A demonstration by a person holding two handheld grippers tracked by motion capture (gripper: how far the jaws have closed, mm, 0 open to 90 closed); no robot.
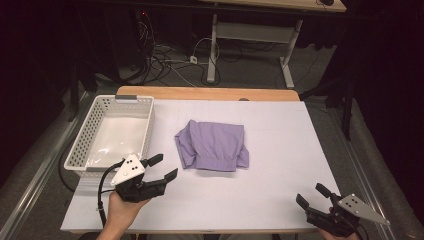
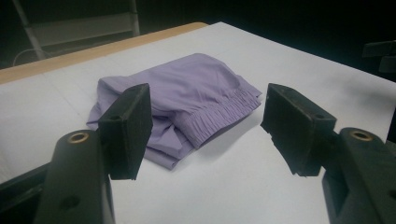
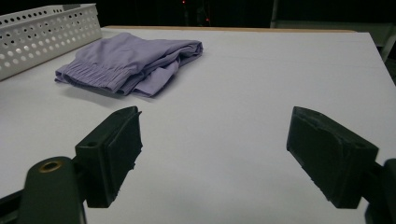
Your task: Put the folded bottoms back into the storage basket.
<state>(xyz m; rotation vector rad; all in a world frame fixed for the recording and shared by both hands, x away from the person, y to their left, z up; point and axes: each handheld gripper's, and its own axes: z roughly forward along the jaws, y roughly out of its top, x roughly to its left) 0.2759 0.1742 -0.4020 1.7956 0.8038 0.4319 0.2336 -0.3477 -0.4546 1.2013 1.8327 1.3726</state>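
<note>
High view: left gripper (image 1: 166, 167) and right gripper (image 1: 310, 195) spread, flanking purple garment (image 1: 214, 145).

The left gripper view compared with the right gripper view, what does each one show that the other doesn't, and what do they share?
Left gripper view alone: the bare wooden table edge beyond the white cover, and a bit of the other tool at the far right. Right gripper view alone: the white perforated basket beside the garment. Both: the folded lilac garment with its elastic band, lying on the white table cover, framed by open black jaws.
</note>
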